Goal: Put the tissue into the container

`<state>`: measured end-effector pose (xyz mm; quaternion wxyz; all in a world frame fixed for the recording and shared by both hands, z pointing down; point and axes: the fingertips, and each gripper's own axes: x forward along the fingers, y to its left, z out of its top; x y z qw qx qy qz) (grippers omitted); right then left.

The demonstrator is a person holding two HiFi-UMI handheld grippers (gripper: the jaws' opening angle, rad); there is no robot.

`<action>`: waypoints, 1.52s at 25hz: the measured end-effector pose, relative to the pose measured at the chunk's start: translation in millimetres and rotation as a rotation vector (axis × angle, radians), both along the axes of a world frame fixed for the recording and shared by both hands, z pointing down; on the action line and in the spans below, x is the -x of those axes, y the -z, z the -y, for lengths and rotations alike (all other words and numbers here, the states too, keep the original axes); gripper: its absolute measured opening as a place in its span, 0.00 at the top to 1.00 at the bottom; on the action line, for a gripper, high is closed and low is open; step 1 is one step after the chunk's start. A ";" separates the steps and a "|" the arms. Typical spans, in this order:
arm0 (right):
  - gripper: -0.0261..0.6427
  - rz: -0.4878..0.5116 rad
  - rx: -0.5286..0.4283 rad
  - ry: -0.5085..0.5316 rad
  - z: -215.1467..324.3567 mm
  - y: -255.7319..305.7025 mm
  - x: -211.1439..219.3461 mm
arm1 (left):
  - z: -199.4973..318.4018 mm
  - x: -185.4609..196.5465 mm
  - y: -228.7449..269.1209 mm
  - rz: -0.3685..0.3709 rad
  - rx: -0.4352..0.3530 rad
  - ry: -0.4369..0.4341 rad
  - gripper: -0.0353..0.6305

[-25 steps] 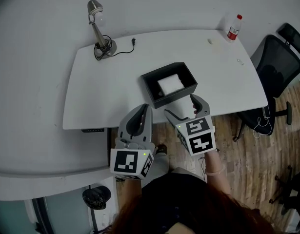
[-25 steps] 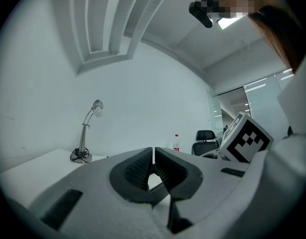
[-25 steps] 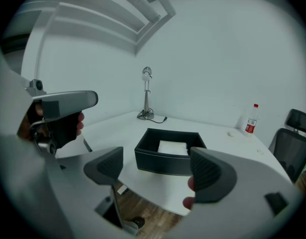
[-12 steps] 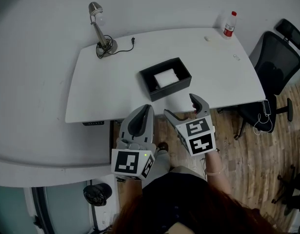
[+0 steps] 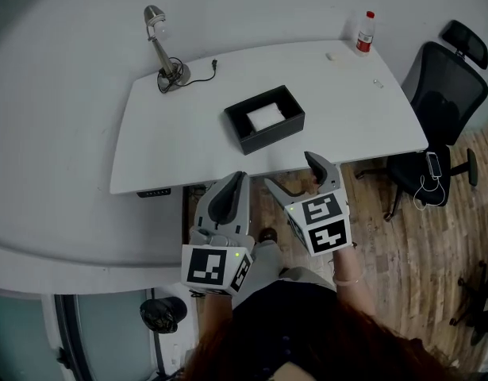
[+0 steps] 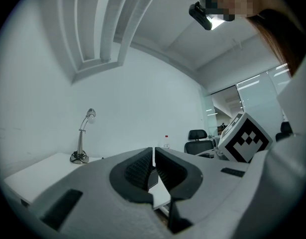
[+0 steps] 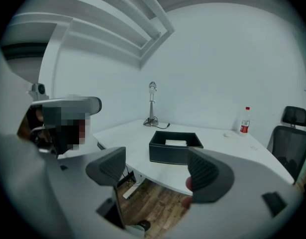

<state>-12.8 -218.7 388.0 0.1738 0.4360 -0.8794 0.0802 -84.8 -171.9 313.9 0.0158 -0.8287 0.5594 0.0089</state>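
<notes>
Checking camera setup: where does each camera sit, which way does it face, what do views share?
Head view: on the person's head, steeply down on desk and black container with tissue; left gripper, right gripper, hair show.
Left gripper view: on that gripper, level along shut jaws toward the desk lamp; right gripper's cube shows.
Right gripper view: on that gripper, tilted down at the container between open, empty jaws that just closed slightly.
Both gripper views share desk lamp, bottle.

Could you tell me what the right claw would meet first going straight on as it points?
Probably the near edge of the white table, with the black container just beyond; depth is unclear. The right claw, empty and open, jaws just closing slightly, aims a little downward.
</notes>
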 end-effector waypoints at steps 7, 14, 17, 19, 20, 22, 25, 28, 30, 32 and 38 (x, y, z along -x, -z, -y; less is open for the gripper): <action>0.37 0.010 -0.021 0.008 -25.0 3.4 -2.8 | -23.0 -6.1 -1.2 0.006 -0.003 -0.005 0.89; 0.59 0.010 -0.084 -0.061 -39.2 10.9 -16.9 | -42.9 -5.9 -2.6 0.011 -0.004 0.002 0.89; 0.61 0.029 -0.090 -0.076 -45.5 13.6 -22.5 | -49.8 -6.3 -2.6 0.022 -0.004 0.004 0.89; 0.66 0.037 -0.098 -0.089 -50.1 15.3 -26.5 | -54.1 -6.7 -3.8 0.029 -0.002 0.006 0.89; 0.69 0.042 -0.101 -0.091 -53.0 16.5 -27.8 | -56.1 -6.9 -4.9 0.032 0.000 0.008 0.89; 0.70 0.060 -0.110 -0.089 -59.3 20.5 -29.7 | -60.1 -8.3 -7.2 0.042 0.007 0.009 0.89; 0.78 0.088 -0.132 -0.105 -65.7 28.6 -35.1 | -64.4 -13.3 -8.5 0.056 0.013 -0.001 0.89; 0.85 0.096 -0.156 -0.124 -68.4 33.8 -40.6 | -64.6 -18.1 -7.6 0.065 0.012 -0.015 0.89; 0.88 0.098 -0.164 -0.132 -70.1 35.4 -44.8 | -64.9 -21.9 -7.0 0.070 0.010 -0.022 0.89; 0.90 0.099 -0.171 -0.138 -70.3 36.7 -48.4 | -64.3 -25.2 -6.9 0.072 0.008 -0.029 0.89; 0.93 0.086 -0.204 -0.136 -75.0 39.3 -49.8 | -64.7 -26.7 -13.2 0.071 0.018 -0.038 0.89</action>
